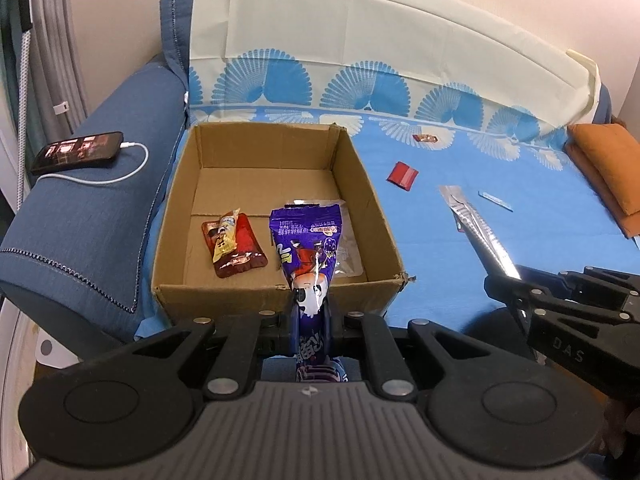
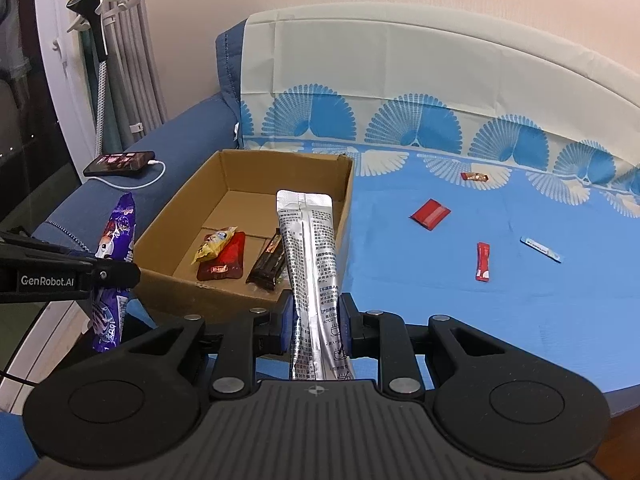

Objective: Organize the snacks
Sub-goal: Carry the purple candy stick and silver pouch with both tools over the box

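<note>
My left gripper (image 1: 310, 312) is shut on a purple snack packet (image 1: 306, 248), which stands upright over the near wall of the cardboard box (image 1: 372, 216). My right gripper (image 2: 316, 320) is shut on a long silver sachet (image 2: 310, 248), held upright just right of the box's near corner (image 2: 176, 220). In the box lie a yellow packet (image 2: 214, 244) on a red packet (image 2: 224, 264) and a dark brown bar (image 2: 268, 264). On the blue sheet lie a red square packet (image 2: 430, 214), a red stick (image 2: 483, 261), a blue stick (image 2: 542, 249) and a small candy (image 2: 475, 177).
The box sits on a sofa covered with a blue patterned sheet (image 2: 400, 280). A phone (image 1: 78, 152) on a white cable lies on the blue armrest at the left. An orange cushion (image 1: 608, 160) lies at the right end. A stand (image 2: 100, 40) rises by the curtains.
</note>
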Demonstrator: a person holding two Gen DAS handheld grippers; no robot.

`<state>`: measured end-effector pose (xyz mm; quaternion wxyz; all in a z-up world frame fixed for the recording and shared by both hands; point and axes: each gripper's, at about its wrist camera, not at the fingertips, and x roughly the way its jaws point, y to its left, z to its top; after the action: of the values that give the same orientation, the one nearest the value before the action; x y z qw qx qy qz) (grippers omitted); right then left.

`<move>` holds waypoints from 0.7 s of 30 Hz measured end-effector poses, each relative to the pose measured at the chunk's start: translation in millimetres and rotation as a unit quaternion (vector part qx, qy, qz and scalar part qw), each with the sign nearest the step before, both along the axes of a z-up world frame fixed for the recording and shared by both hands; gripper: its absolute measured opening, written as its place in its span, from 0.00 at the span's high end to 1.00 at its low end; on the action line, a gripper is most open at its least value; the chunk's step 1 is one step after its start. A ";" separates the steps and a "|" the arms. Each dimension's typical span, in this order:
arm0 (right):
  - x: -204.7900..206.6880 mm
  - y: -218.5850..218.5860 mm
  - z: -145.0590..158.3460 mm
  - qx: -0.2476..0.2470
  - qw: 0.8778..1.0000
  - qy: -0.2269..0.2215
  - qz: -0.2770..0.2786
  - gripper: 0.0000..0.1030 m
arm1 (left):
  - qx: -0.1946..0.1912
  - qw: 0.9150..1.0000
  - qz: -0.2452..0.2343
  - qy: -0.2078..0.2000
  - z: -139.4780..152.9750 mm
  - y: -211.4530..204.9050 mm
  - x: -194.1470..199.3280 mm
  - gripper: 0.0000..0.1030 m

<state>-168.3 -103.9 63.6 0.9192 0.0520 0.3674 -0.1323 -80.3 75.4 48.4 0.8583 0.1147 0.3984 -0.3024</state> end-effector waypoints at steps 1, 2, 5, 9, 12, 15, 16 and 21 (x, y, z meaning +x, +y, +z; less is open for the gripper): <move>0.1 0.7 0.1 -0.001 1.000 0.001 0.001 0.75 | 0.000 1.000 0.003 0.000 0.0 1.0 0.5 0.88; 0.7 0.6 -0.3 -0.002 1.000 0.001 0.002 0.75 | 0.002 1.000 0.006 0.001 0.2 1.7 1.2 0.88; 0.4 1.9 0.9 -0.006 1.000 0.001 0.006 0.75 | 0.014 1.000 0.018 0.001 -0.5 2.3 4.9 0.88; 2.9 1.0 -0.3 -0.008 1.000 0.006 0.009 0.75 | 0.023 0.999 0.030 0.008 -3.7 2.9 10.7 0.88; 6.1 1.7 -2.3 -0.008 1.000 0.010 0.012 0.75 | 0.026 0.999 0.032 0.007 -4.8 2.1 14.7 0.88; 10.5 2.1 -4.7 -0.009 1.000 0.017 0.016 0.75 | 0.030 0.999 0.032 0.004 -5.4 -0.1 18.3 0.88; 12.0 1.6 -5.4 -0.010 1.000 0.019 0.018 0.75 | 0.031 0.999 0.032 0.004 -5.8 -0.9 19.5 0.88; 19.5 0.0 -9.8 -0.011 0.999 0.031 0.021 0.75 | 0.034 0.999 0.032 0.012 -10.0 -5.5 28.5 0.88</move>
<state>-148.8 -103.9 53.8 0.9105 0.0300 0.3950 -0.1185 -51.9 69.9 38.4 0.8583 0.1280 0.4220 -0.2625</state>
